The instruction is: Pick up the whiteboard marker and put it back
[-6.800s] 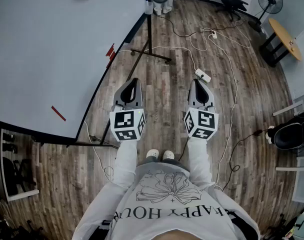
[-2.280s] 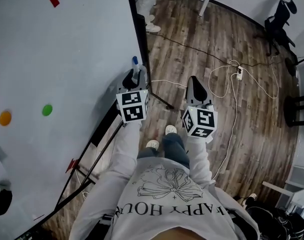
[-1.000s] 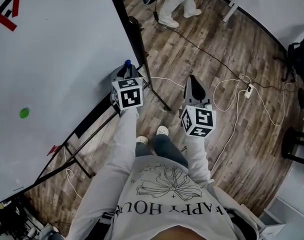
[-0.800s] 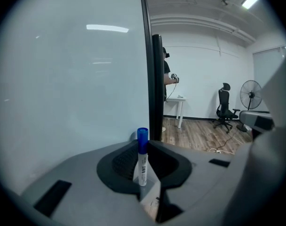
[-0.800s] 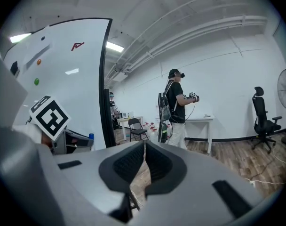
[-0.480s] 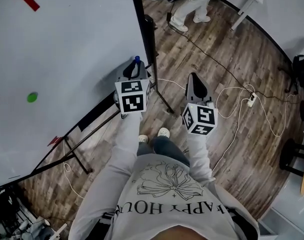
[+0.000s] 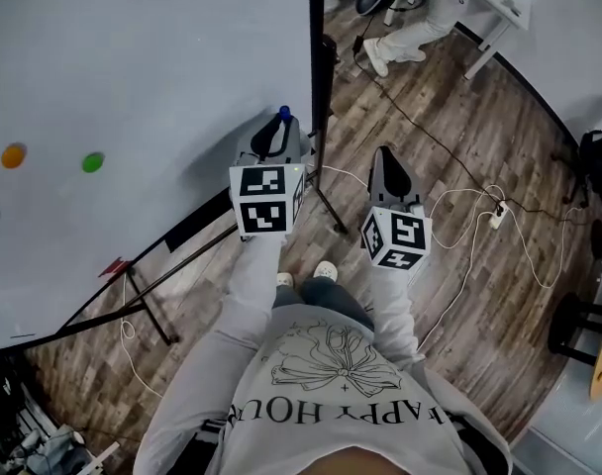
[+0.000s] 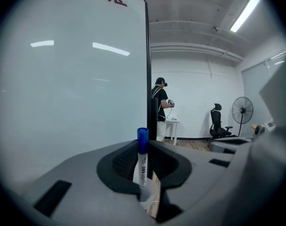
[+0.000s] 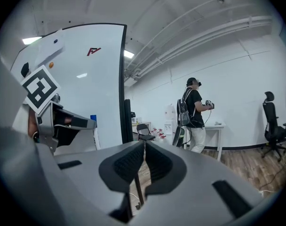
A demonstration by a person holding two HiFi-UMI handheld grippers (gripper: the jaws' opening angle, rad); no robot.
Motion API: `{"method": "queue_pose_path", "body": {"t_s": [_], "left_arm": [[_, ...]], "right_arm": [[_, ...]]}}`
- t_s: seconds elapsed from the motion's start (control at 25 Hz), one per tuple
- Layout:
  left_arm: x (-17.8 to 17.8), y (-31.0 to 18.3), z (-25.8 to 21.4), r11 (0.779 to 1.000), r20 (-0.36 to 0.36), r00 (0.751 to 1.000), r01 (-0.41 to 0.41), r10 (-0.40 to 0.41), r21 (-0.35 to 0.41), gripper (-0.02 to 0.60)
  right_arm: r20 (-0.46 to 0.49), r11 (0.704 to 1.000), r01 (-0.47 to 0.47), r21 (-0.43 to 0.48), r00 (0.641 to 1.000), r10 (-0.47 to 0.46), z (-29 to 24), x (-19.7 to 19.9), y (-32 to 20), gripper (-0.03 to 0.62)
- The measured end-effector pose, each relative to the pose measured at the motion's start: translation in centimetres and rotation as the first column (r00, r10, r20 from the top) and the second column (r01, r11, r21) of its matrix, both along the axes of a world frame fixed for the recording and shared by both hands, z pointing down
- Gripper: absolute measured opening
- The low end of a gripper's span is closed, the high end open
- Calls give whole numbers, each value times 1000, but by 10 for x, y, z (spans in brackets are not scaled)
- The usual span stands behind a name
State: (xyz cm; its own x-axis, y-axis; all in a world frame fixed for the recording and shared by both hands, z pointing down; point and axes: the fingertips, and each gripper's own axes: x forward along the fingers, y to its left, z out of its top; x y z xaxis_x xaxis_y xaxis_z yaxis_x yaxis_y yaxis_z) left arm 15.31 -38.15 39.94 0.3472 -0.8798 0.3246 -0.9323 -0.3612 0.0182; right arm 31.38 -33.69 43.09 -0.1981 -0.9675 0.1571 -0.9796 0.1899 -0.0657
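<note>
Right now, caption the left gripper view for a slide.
Left gripper shut on a blue-capped white whiteboard marker, beside the whiteboard.

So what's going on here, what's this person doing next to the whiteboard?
A person stands beside a whiteboard with a gripper in each hand. The left gripper holds a blue-capped marker upright between its fingers, close to the board's right edge. The right gripper is shut with nothing in it, held out over the wood floor. The marker has been picked up but not yet put back.
</note>
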Motion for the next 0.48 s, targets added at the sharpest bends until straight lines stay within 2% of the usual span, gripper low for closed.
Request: {"method": "queue_pose_path", "body": {"t_s": [0.48], "left_arm": [[-53, 27, -38, 997, -42, 999, 6, -3, 72, 60]], "right_arm": [[-5, 999, 22, 42, 1000, -22, -23, -55, 9, 5]]}}
